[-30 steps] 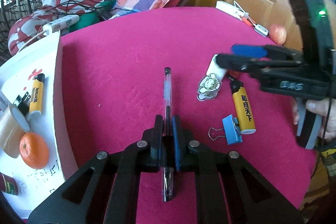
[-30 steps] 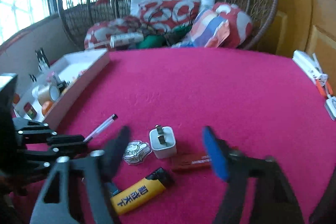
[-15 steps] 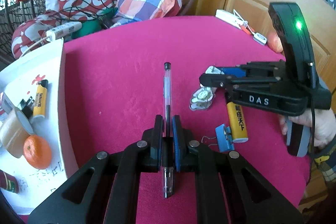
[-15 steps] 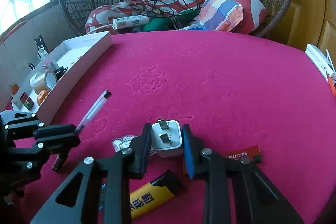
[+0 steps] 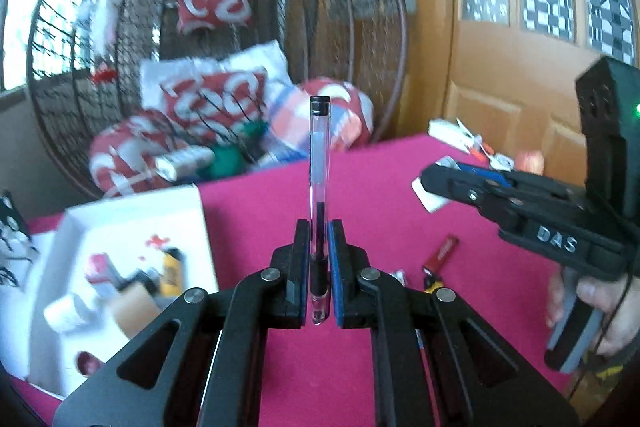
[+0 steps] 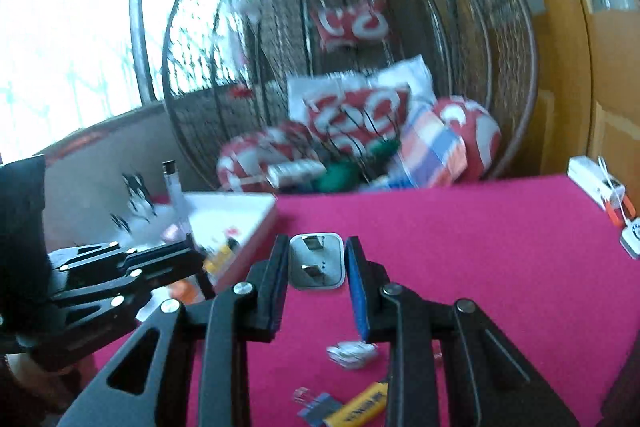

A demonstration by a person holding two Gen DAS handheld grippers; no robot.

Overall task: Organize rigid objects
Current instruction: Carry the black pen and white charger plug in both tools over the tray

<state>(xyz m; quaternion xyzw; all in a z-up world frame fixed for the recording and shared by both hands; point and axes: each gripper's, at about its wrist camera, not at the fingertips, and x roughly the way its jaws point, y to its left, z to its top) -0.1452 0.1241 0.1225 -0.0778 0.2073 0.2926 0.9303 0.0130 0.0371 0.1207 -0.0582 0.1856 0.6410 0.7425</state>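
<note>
The left gripper (image 5: 319,263) has its jaws clamped on a transparent pen (image 5: 320,163). The pen points forward and up, and it is lifted clear of the pink surface (image 5: 380,195). The right gripper (image 6: 316,283) has its jaws pressed on the two sides of a white USB charger plug (image 6: 317,261), whose two metal prongs face the camera; these jaws have just been closing, and the plug is between them. The plug is held above the surface and does not touch it.

At the left edge of the surface stands a white box (image 5: 200,223). Inside it lie a yellow lighter (image 5: 171,273) and other small things, which are too blurred to name. On the near part of the surface, under the right gripper, lie a second yellow lighter (image 6: 360,405), a blue binder clip (image 6: 318,407) just beside it, and a small white keychain figure (image 6: 352,353). A red flat stick (image 5: 442,251) lies near the near right edge. A hand (image 5: 600,307) holds the handle of the right gripper.
</note>
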